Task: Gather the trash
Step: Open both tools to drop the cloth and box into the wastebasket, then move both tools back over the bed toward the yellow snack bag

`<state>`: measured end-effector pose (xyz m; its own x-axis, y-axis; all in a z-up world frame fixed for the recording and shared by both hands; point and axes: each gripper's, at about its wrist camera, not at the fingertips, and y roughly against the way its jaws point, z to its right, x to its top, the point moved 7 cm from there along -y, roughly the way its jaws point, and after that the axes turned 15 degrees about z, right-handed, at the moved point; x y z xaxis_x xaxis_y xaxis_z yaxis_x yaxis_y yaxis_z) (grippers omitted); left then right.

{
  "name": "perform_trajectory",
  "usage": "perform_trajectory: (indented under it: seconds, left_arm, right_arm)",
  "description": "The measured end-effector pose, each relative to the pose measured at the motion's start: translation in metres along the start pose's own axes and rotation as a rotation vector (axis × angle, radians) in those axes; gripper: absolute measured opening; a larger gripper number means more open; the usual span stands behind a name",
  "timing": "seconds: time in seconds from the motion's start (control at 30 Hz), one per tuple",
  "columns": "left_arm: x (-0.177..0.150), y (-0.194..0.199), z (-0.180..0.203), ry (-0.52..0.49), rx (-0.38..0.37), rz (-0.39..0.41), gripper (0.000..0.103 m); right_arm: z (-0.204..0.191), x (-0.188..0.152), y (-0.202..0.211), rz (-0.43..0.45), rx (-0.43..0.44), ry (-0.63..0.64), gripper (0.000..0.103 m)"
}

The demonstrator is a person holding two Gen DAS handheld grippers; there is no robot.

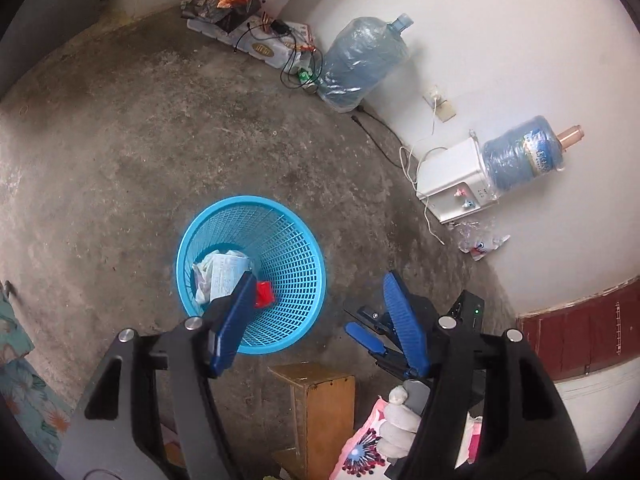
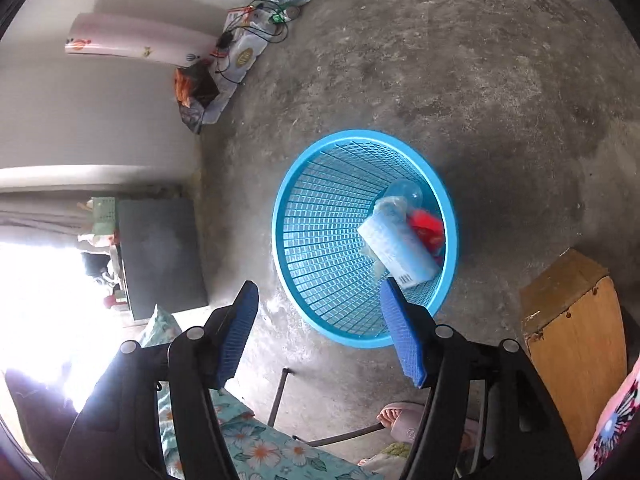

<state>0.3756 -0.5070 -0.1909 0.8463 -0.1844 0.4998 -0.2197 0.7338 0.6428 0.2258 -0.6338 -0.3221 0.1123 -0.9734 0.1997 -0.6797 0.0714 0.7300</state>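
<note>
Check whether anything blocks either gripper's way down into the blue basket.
Nothing visible does. The basket stands open-topped on bare floor, holding only trash at its bottom. The right gripper and the left gripper are both open and empty above it. The wooden stool sits beside the basket, not over it.

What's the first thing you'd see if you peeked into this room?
A bright blue basket stands in the middle of the grey floor, with paper and something red inside. Two big water bottles are by the white wall. Both sets of blue jaws hang open above the basket.
</note>
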Motion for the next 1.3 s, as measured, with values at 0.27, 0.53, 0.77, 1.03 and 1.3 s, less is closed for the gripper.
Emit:
perform_trajectory:
  seconds: [0.27, 0.53, 0.77, 1.03, 1.3]
  left_arm:
    - [0.019, 0.104, 0.009, -0.136, -0.027, 0.145, 0.062]
    - [0.014, 0.231, 0.020, -0.190, 0.013, 0.336, 0.066]
    - [-0.016, 0.339, -0.005, -0.125, 0.103, 0.413, 0.072]
    - [-0.067, 0.492, -0.095, -0.070, 0.386, 0.531, 0.074]
    - [-0.123, 0.559, -0.190, -0.056, 0.613, 0.442, 0.074]
  right_arm:
    - [-0.030, -0.027, 0.054, 0.053, 0.040, 0.210, 0.062]
    - [-0.110, -0.073, 0.114, 0.163, 0.104, 0.564, 0.084]
    - [-0.176, -0.132, 0.160, 0.129, 0.246, 0.765, 0.084]
    - [-0.226, -0.224, 0.186, -0.069, 0.436, 0.833, 0.084]
    - [-0.276, -0.346, 0.188, -0.351, 0.583, 0.886, 0.084]
